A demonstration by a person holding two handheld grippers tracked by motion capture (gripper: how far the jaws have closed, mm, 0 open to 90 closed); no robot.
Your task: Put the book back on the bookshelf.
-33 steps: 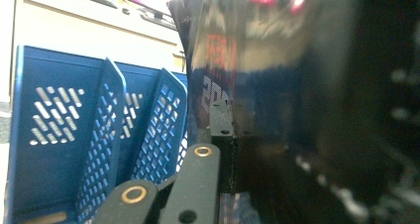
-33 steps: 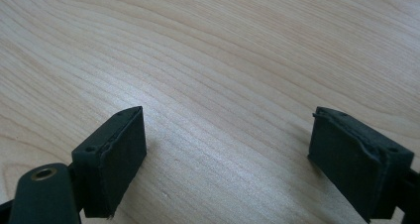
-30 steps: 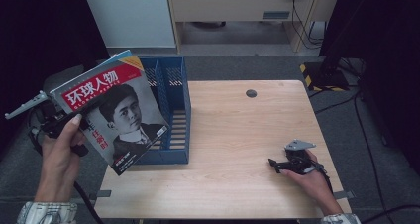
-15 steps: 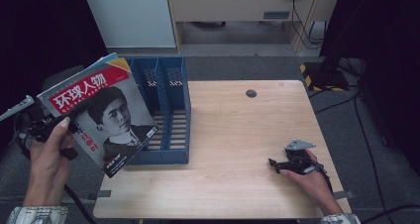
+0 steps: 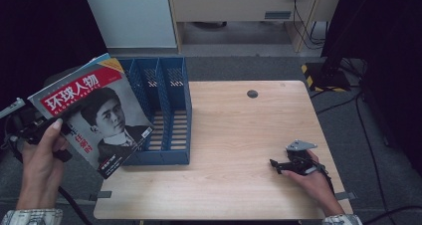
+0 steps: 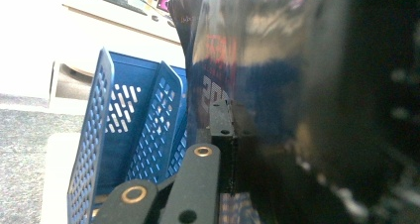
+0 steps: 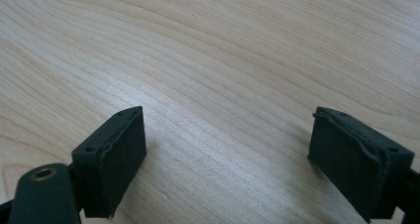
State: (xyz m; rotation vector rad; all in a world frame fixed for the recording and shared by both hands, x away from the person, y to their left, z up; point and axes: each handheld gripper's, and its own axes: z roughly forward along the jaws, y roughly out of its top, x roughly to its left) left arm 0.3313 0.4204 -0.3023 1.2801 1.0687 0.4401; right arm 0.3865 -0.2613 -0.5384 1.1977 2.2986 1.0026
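Glossy paper, perforated plastic and pale wood grain.

The magazine (image 5: 97, 113) has a shiny paper cover that throws bright reflections in the left gripper view. The blue file rack (image 5: 166, 110) looks like smooth moulded plastic, its walls pierced with slots. The surface (image 5: 239, 135) is light wood with fine, streaky grain and a soft satin sheen. The right claw (image 7: 247, 154) is matt black, its pads (image 7: 116, 159) rubbery with ragged edges; a brass-coloured metal rivet shows beside one.
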